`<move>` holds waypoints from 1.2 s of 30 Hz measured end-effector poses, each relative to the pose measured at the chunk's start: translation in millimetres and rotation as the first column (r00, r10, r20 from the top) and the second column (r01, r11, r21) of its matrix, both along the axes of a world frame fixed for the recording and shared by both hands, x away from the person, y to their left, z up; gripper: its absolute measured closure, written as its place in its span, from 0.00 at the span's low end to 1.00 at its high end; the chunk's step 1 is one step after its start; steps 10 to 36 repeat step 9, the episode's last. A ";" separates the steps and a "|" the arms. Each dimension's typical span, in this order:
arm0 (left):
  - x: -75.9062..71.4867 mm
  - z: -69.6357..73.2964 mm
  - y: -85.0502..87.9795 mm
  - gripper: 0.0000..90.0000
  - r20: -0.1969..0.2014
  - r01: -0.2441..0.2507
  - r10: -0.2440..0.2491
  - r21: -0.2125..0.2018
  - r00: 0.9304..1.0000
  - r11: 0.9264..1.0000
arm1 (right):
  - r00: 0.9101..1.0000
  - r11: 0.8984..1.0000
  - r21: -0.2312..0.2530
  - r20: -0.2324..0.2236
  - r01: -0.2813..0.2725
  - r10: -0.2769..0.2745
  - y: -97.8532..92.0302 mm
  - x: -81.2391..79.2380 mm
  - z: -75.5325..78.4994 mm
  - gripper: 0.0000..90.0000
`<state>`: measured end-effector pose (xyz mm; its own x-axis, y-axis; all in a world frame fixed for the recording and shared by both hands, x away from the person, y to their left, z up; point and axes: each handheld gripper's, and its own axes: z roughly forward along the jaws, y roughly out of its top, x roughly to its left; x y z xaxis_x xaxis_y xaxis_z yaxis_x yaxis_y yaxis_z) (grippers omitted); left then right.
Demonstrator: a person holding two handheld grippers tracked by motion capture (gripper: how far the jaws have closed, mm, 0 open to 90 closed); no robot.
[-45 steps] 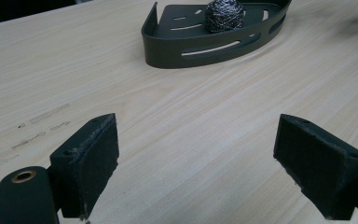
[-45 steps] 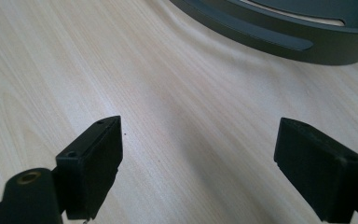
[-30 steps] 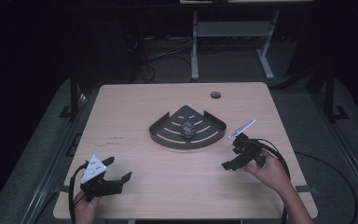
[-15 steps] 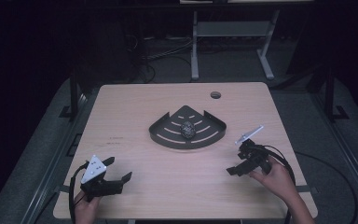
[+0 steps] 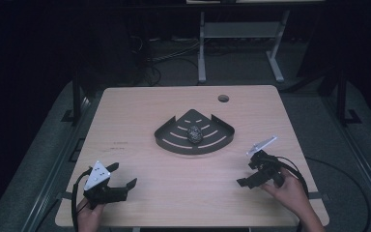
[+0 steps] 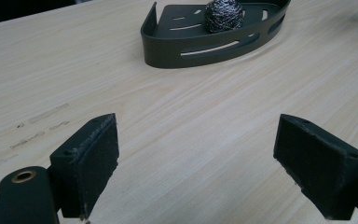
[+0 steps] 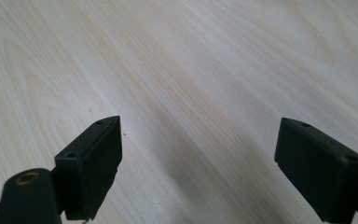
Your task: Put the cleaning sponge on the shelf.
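Observation:
A dark fan-shaped corner rack (image 5: 174,140) lies at the table's middle, and a steel-wool ball (image 5: 194,134) rests inside it. In the left gripper view the rack (image 6: 205,49) and the ball (image 6: 223,14) sit far ahead, at the top. My left gripper (image 5: 124,175) is near the front-left corner, open and empty, its jaws (image 6: 196,168) wide apart over bare wood. At the front right, my right gripper (image 5: 246,173) is also open and empty, clear of the rack. Its own view has the jaws (image 7: 198,168) spread above plain wood.
A round cable hole (image 5: 223,98) sits at the far right of the light wooden table (image 5: 140,106). Faint marks (image 5: 121,143) lie left of the rack. A metal stand (image 5: 236,34) is on the dark floor behind. Cables trail from both grippers.
My right gripper has drawn back from beside the rack toward the front edge, a little to the right. The left gripper, rack and ball have stayed put.

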<state>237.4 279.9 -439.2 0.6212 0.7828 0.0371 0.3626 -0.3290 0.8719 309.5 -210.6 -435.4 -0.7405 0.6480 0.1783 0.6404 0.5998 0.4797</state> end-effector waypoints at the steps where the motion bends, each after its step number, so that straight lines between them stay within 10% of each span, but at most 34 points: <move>1: 0.2 -0.2 -0.1 0.15 -0.002 0.000 0.000 0.000 1.000 1.000 | 1.000 1.000 0.001 0.006 -0.002 0.002 0.2 -1.2 0.3 0.16; 36: 0.3 -0.4 1.8 0.15 -0.003 -0.001 0.001 -0.002 1.000 1.000 | 0.999 1.000 0.009 0.034 0.002 -0.002 0.8 -14.7 -1.1 0.16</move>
